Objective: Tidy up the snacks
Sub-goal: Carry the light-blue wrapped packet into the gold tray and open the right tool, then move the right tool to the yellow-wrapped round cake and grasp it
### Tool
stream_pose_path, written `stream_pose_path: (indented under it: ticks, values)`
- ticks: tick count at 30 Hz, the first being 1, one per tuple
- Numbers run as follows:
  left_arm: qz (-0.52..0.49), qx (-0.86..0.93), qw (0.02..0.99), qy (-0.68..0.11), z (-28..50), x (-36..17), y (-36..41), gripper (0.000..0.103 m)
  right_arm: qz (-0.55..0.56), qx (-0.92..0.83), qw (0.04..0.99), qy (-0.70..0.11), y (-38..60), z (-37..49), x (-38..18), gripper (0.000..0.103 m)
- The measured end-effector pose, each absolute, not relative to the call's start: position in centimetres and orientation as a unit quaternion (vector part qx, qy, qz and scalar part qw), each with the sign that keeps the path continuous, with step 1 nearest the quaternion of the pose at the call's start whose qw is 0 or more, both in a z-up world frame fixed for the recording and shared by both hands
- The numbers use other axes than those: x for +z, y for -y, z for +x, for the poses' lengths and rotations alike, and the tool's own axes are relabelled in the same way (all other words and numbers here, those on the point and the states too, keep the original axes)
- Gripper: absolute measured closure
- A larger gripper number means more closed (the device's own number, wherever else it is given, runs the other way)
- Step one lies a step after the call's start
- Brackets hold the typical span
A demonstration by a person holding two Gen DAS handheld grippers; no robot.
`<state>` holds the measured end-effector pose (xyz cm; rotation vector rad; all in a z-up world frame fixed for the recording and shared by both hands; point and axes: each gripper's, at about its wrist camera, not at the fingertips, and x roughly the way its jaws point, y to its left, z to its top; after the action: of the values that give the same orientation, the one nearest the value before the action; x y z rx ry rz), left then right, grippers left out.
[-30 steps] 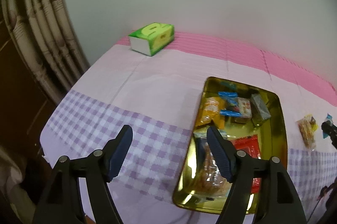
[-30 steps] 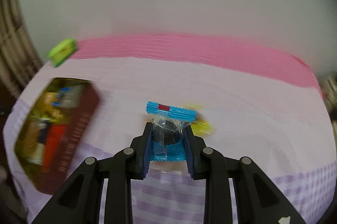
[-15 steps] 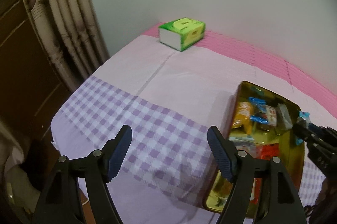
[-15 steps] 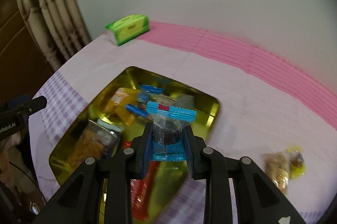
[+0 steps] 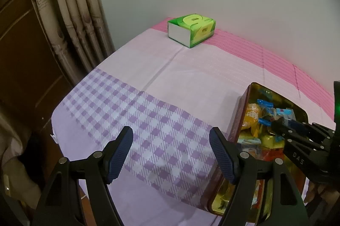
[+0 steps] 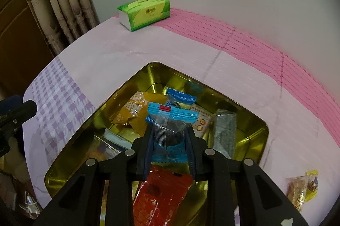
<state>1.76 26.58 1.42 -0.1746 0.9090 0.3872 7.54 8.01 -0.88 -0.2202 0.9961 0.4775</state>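
At the bottom centre of the right wrist view, the right gripper (image 6: 170,146) pinches a blue-edged clear snack packet (image 6: 170,119) with a dark piece inside, held above the gold tin tray (image 6: 258,140). Beneath it in the tray lie a red packet (image 6: 161,194), an orange packet (image 6: 136,111), more blue packets (image 6: 180,96) and a grey-green packet (image 6: 225,132). Lower right on the tabletop (image 6: 212,49), well apart from the tray, lie two small snack packets (image 6: 301,189). At the bottom of the left wrist view, the left gripper (image 5: 171,154) stands spread with nothing between its jaws, over the purple checked cloth (image 5: 153,119) just left of the tray (image 5: 235,119). Farther up, a green tissue box (image 5: 192,29) sits on the pink stripe near the wall, and curtains (image 5: 70,2) hang at upper left.
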Motion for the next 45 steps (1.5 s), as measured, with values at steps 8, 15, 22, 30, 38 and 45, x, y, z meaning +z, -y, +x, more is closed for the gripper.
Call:
stream_pose_path:
  ticks: [8,15,22,30,38,45]
  values:
    - [-0.081,0.184,0.876,-0.437,1.8,1.2,-26.4,0.028,-0.108,0.225,0.843,-0.477,-8.5,7.8,-1.4,0.077]
    - [-0.070,0.181,0.878,-0.437,1.8,1.4,-26.1,0.028,-0.098,0.223,0.842,-0.480,-8.7,7.9,-1.8,0.076]
    - [-0.065,0.178,0.881,-0.434,1.8,1.6,-25.7,0.028,-0.097,0.224,0.844,-0.477,-8.7,8.0,-1.7,0.074]
    - [-0.059,0.175,0.881,-0.435,2.0,1.5,-25.3,0.028,-0.081,0.227,0.849,-0.470,-8.4,7.9,-1.0,0.068]
    - [-0.055,0.173,0.881,-0.436,2.0,1.4,-25.1,0.028,-0.058,0.225,0.865,-0.444,-7.1,7.0,1.4,0.057]
    - [-0.055,0.172,0.881,-0.436,1.9,1.4,-25.0,0.028,-0.036,0.205,0.881,-0.424,-2.9,5.7,3.4,0.056]
